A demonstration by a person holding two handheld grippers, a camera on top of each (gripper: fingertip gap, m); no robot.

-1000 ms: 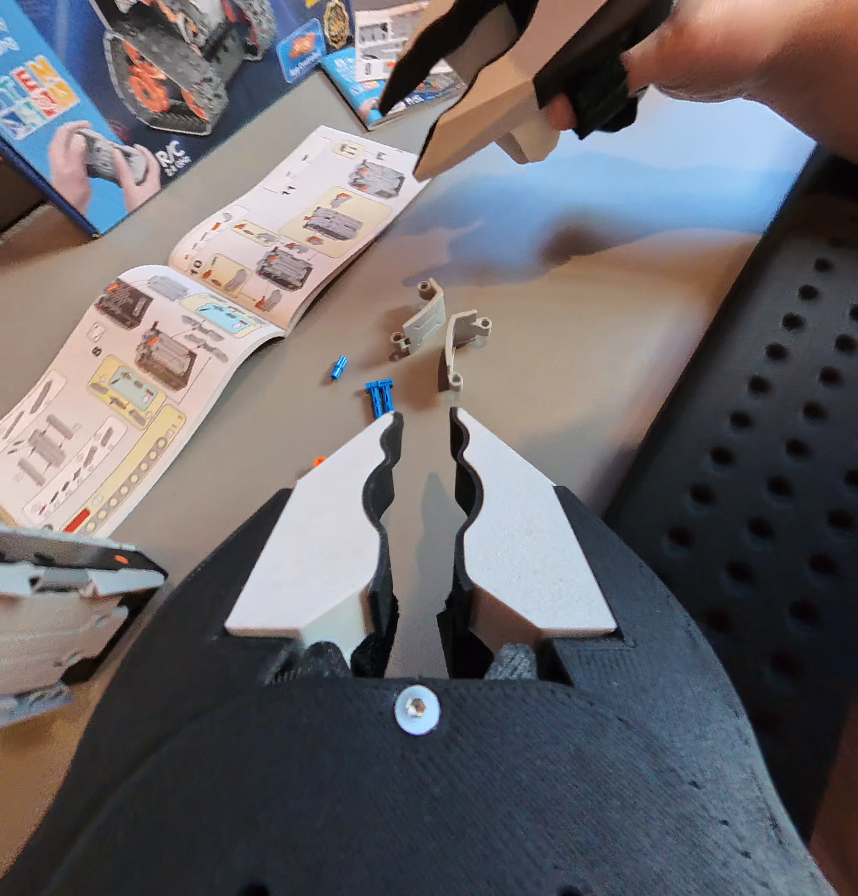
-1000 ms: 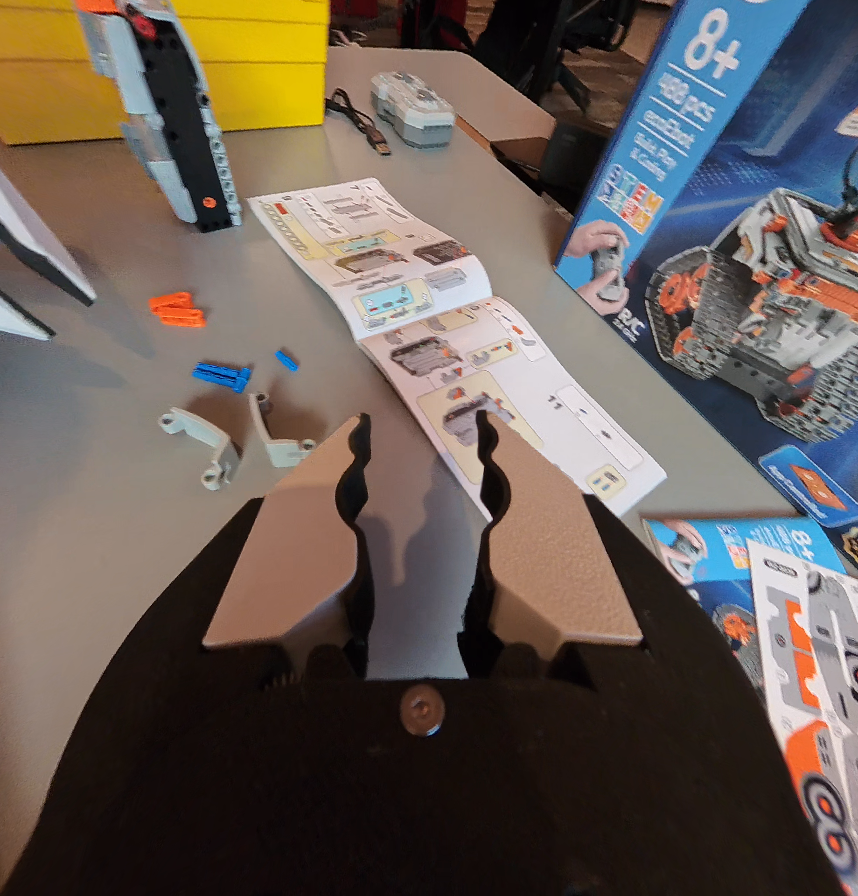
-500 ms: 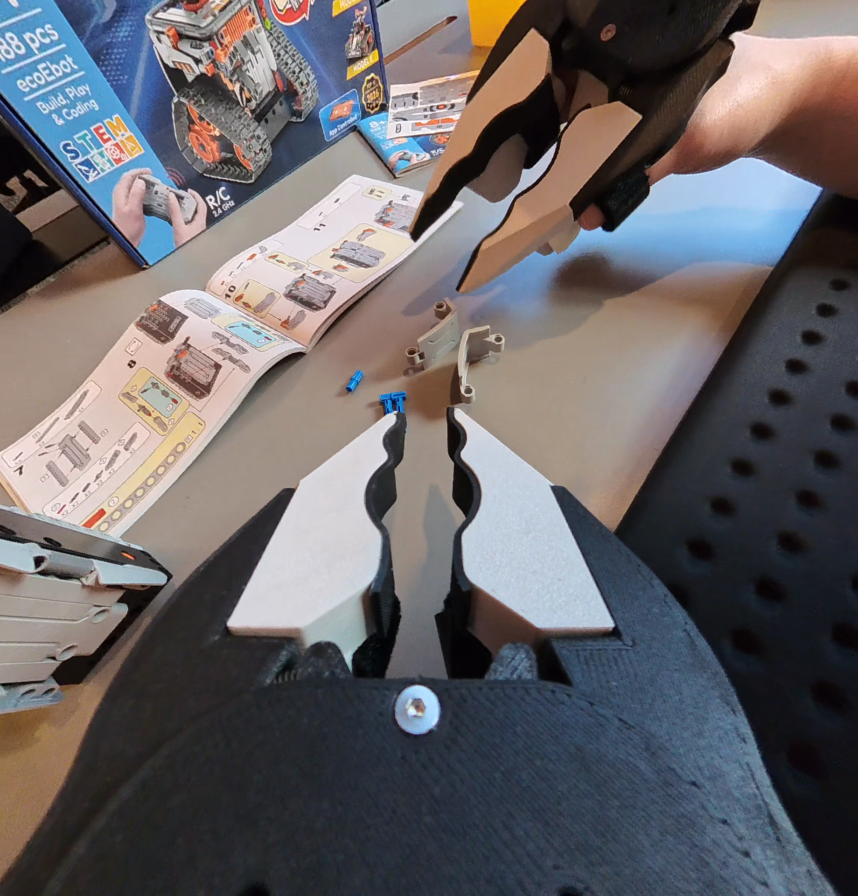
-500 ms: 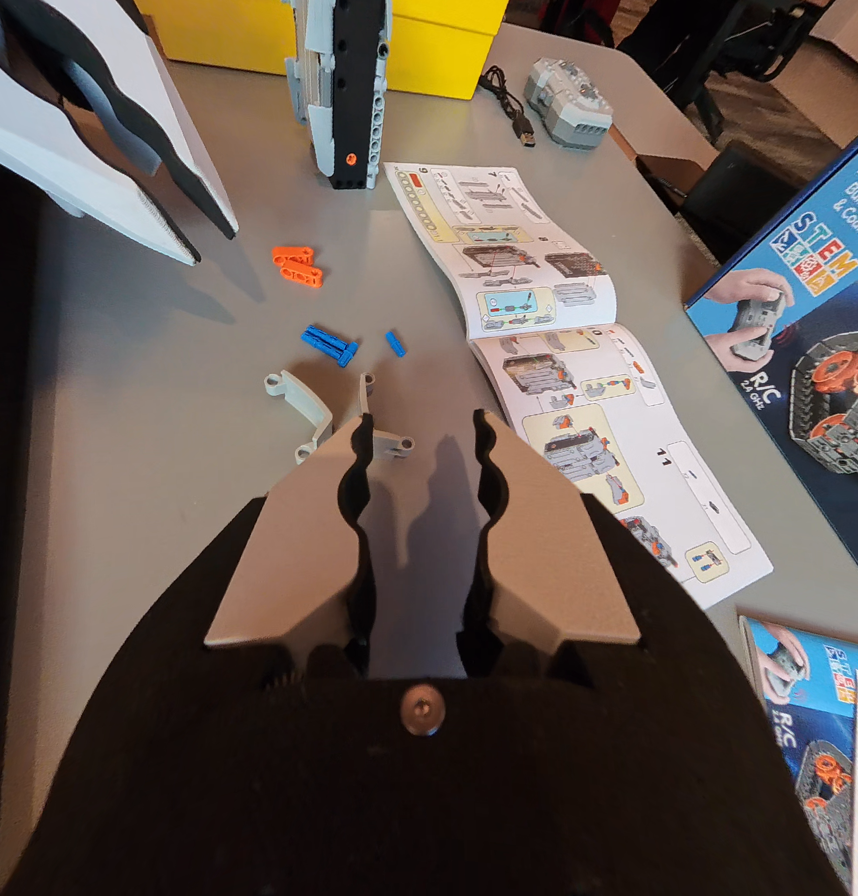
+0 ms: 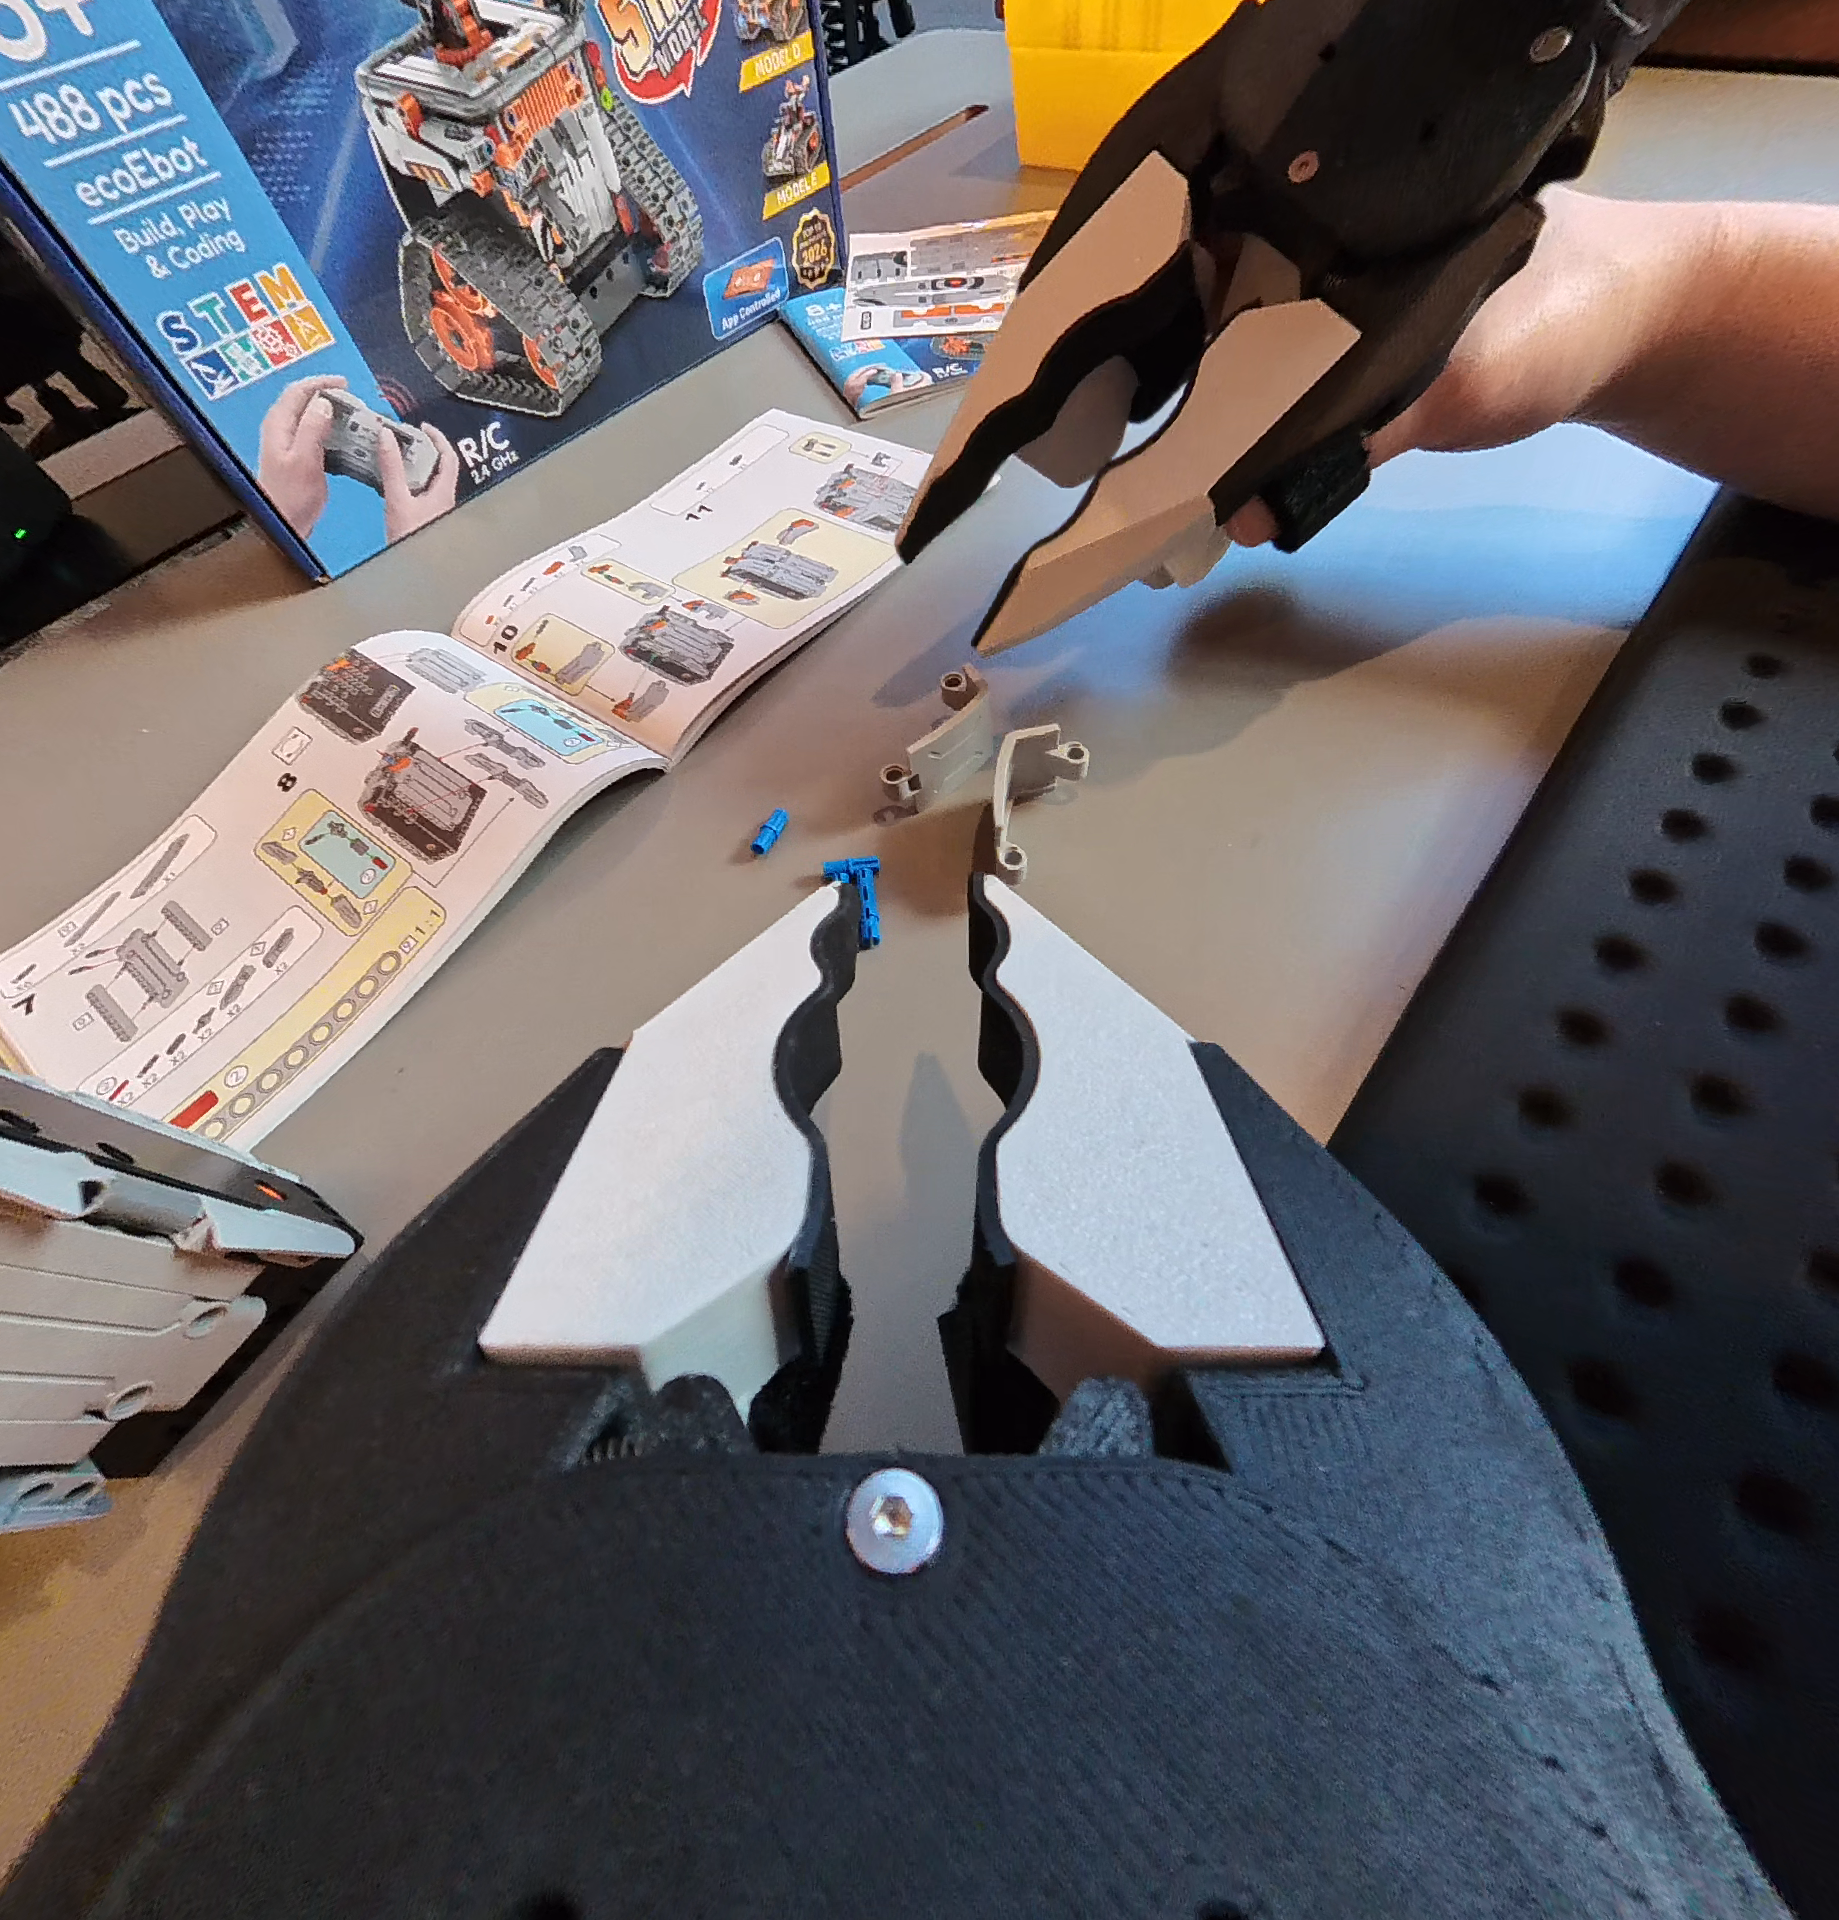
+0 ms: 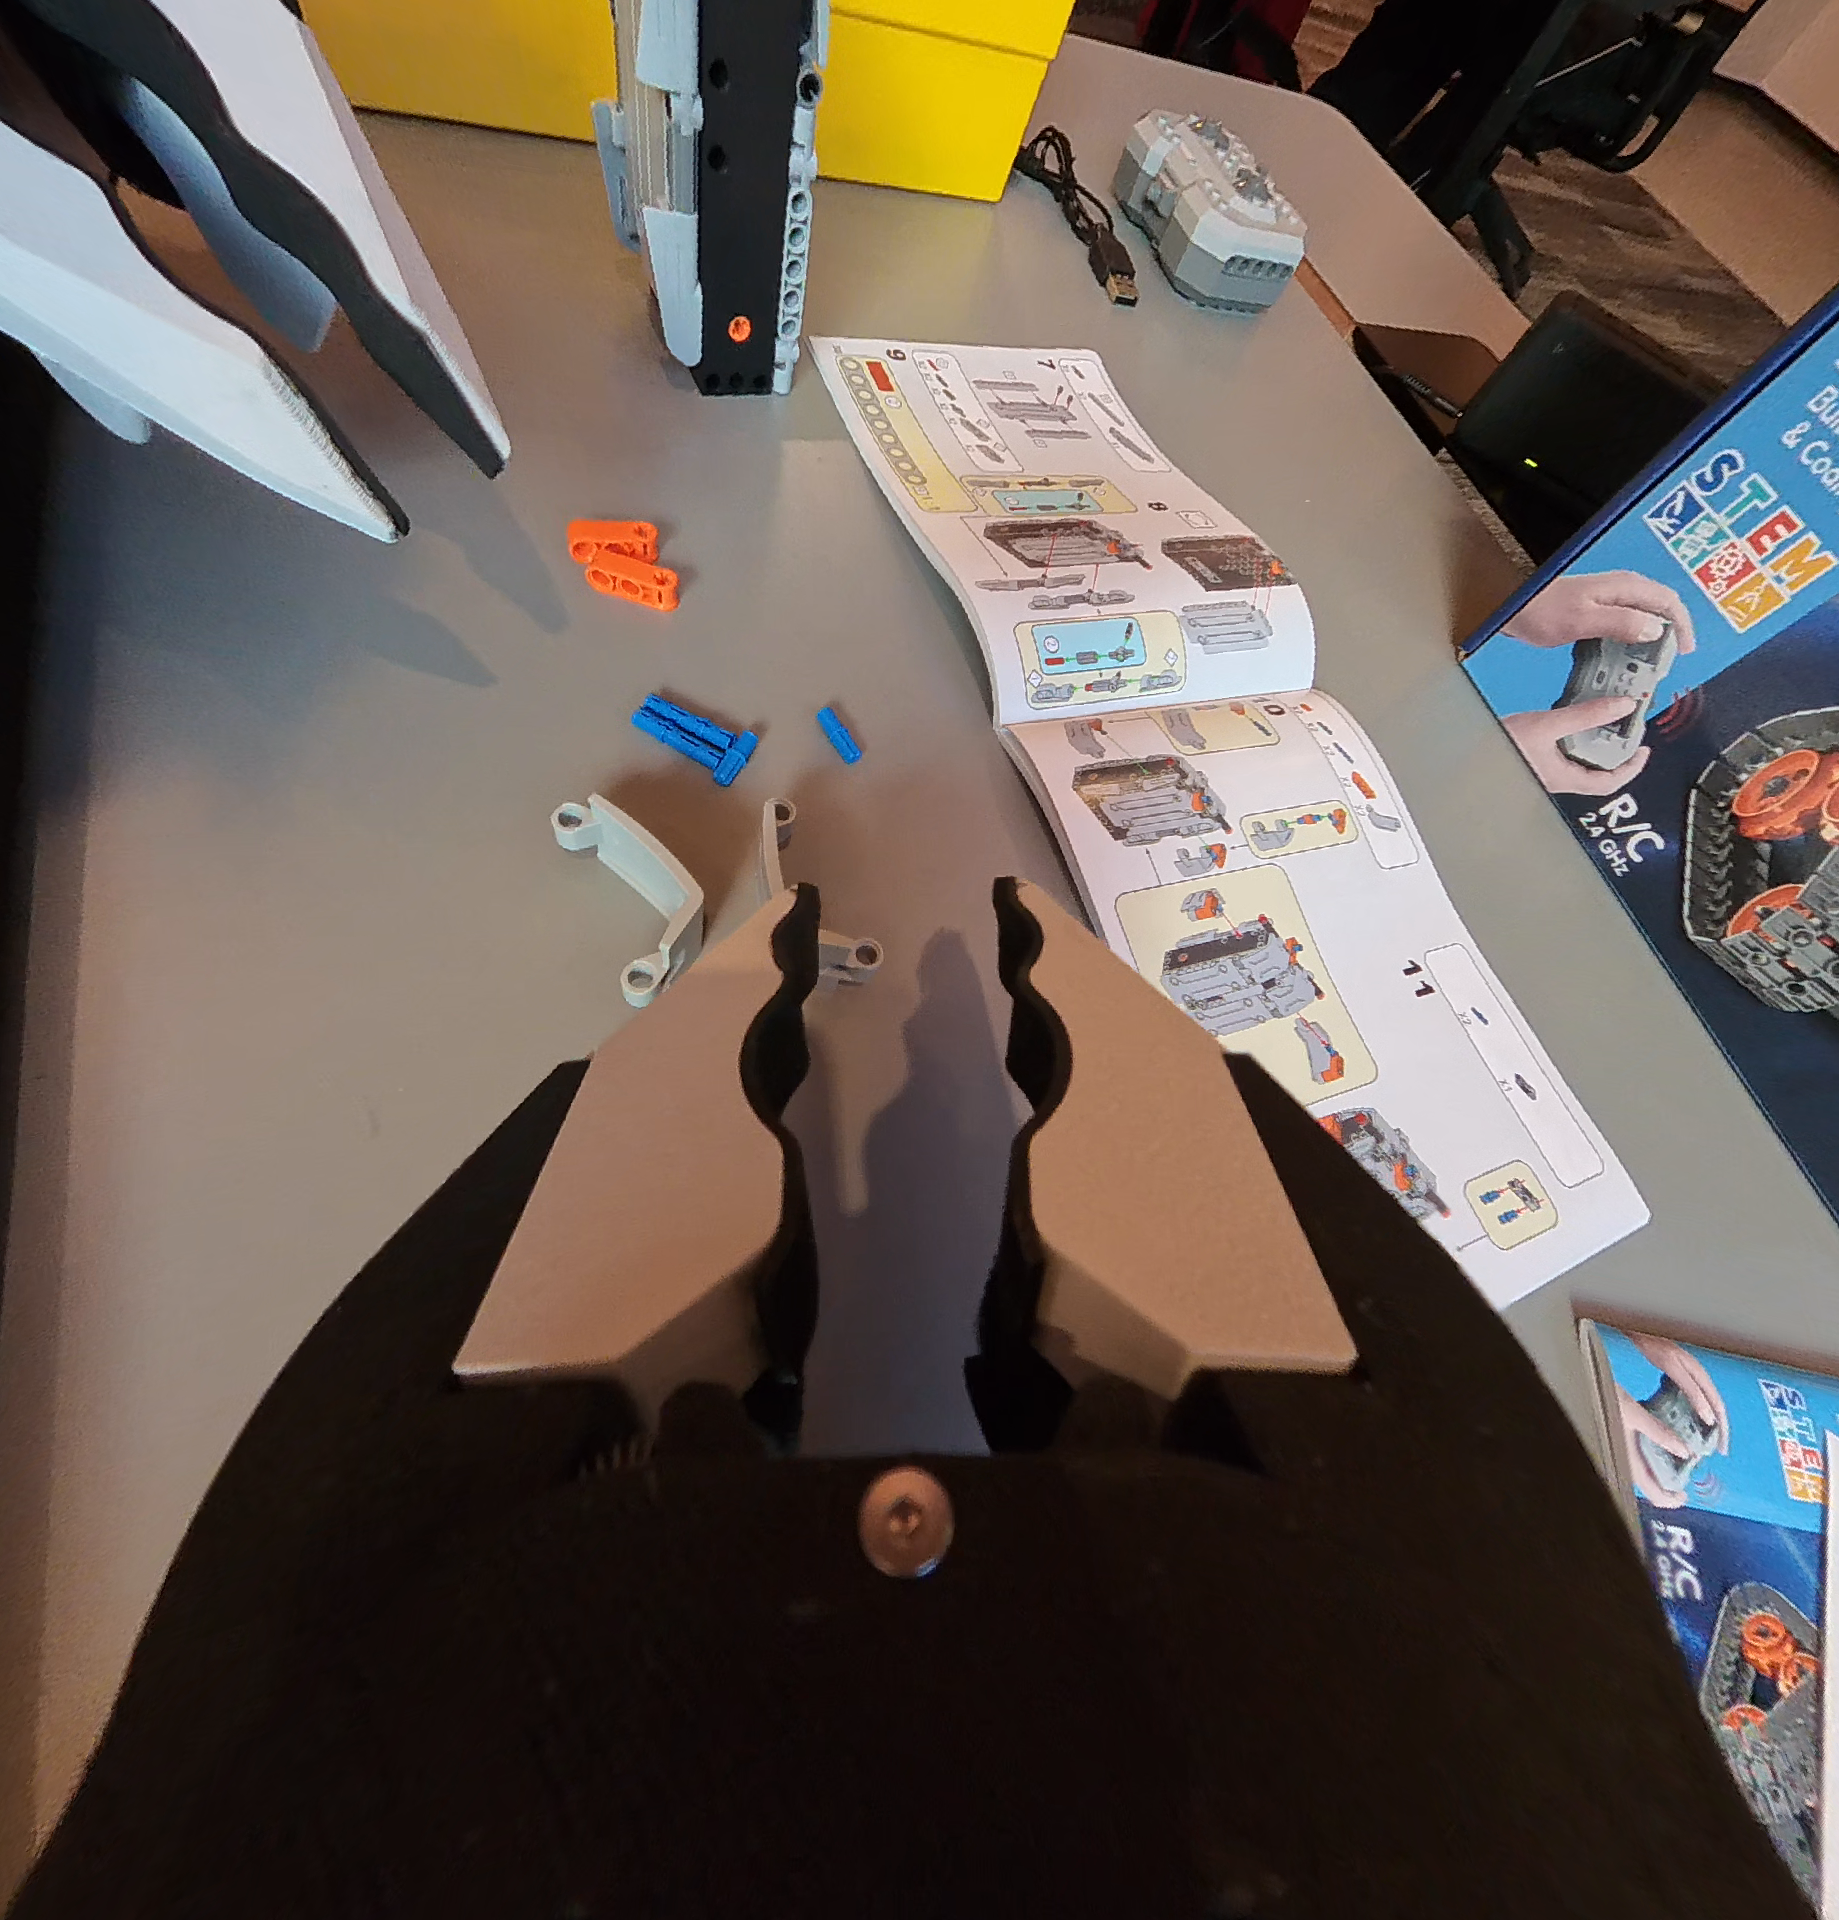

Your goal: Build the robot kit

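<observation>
My right gripper (image 6: 904,896) is open and empty, low over the grey table. Its left finger (image 6: 686,1091) covers part of a grey curved piece (image 6: 848,957). A second grey curved piece (image 6: 634,873) lies just left of it. My left gripper (image 5: 910,899) is open and empty, its left tip next to a pair of blue pins (image 5: 855,891). Beyond it lie a single blue pin (image 5: 769,831) and both grey pieces (image 5: 941,743). The right gripper (image 5: 951,592) hangs above them, held by a hand (image 5: 1621,312). The left gripper (image 6: 442,494) shows at the top left of the right wrist view.
An open instruction booklet (image 6: 1154,727) lies right of the parts, with a blue kit box (image 6: 1725,727) behind it. Two orange pieces (image 6: 624,561), a grey-and-black assembly (image 6: 728,197), a yellow box (image 6: 894,94), a grey module (image 6: 1206,208) with a cable. A black perforated surface (image 5: 1673,1039) borders the table. Some 11 centimetres of space lies between my two pairs of fingers. My right gripper's tips are some 8 centimetres from the single blue pin (image 5: 769,831). My right wrist view (image 6: 836,735) looks at it from another angle.
My right gripper has swung and come down toward the two grey curved pieces; one is now partly behind its left finger. My left gripper has tilted up slightly and stays open.
</observation>
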